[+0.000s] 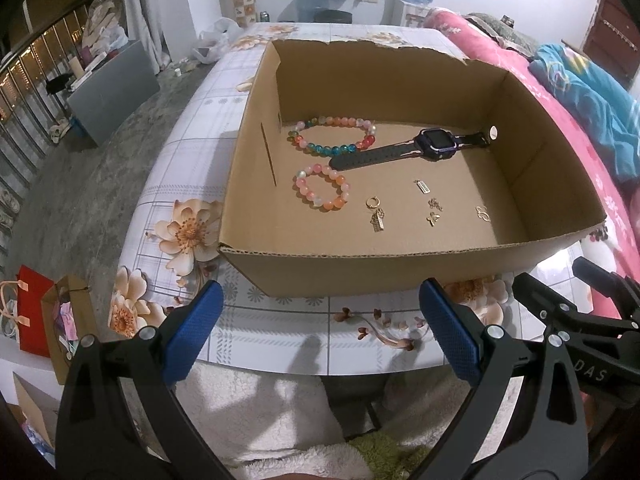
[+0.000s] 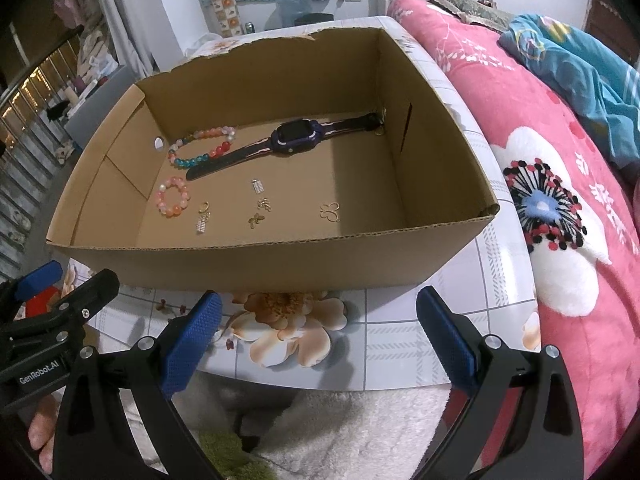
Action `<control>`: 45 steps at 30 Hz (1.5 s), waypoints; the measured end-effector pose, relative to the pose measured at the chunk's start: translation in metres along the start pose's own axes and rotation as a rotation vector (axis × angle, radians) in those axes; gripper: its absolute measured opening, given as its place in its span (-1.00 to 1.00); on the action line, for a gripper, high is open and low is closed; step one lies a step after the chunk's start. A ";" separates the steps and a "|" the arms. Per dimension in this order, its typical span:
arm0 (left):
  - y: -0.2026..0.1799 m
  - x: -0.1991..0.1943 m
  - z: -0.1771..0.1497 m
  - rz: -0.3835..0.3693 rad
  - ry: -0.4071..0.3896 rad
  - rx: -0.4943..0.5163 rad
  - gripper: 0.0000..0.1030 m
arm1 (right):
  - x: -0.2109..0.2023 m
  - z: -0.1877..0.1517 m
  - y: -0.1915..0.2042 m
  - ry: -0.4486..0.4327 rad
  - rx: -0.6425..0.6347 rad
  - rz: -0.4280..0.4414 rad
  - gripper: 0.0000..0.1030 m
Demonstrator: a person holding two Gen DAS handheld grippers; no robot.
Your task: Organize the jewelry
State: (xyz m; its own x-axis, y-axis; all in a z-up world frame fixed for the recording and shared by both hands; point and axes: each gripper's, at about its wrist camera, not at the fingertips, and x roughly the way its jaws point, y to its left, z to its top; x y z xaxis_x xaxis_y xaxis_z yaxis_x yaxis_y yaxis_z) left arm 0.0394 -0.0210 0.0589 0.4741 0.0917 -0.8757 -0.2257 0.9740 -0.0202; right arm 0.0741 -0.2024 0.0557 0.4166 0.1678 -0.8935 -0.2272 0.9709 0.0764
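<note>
Nearest the lens, white fleecy fabric (image 1: 256,404) below the table edge, with both tools held low over it. Left gripper (image 1: 320,320) with blue pads spread wide apart, nothing between them, tips just short of the near wall of the cardboard box (image 1: 400,276). Right gripper (image 2: 318,322) likewise wide open and empty, tips over the floral tablecloth (image 2: 288,328), close to the same near wall. Neither tool inside the box, neither touching any jewelry.

All jewelry flat on the box floor, beyond the near wall and well apart from both sets of pads. From left to right in the left wrist view: multicoloured bead bracelet (image 1: 332,136) toward the far left corner; smaller pink and orange bead bracelet (image 1: 322,186) nearer, just in front of it; small gold hoop (image 1: 374,202) with a gold pendant (image 1: 379,222) just below it; another rectangular gold charm (image 1: 422,187) farther back; two tiny gold pieces (image 1: 434,211) close together, shapes too small to tell; gold butterfly-outline piece (image 1: 483,213) toward the right. Dark watch (image 1: 434,142) lying diagonally across the back, strap end overlapping the multicoloured bracelet, other end near the right wall.

Off to the right of the table, pink flowered blanket (image 2: 560,200).
</note>
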 end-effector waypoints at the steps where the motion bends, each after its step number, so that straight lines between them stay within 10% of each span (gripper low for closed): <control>1: 0.000 0.001 0.000 0.000 0.001 0.001 0.84 | 0.000 0.000 0.000 0.000 0.000 0.000 0.85; 45: 0.000 0.002 -0.001 0.007 -0.003 0.010 0.84 | -0.001 0.000 0.002 0.000 -0.001 0.001 0.85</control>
State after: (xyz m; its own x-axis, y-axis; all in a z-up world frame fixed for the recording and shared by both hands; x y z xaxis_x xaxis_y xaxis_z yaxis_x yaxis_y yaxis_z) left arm 0.0394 -0.0213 0.0562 0.4755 0.0988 -0.8741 -0.2206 0.9753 -0.0098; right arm 0.0733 -0.2009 0.0573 0.4165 0.1689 -0.8933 -0.2286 0.9705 0.0769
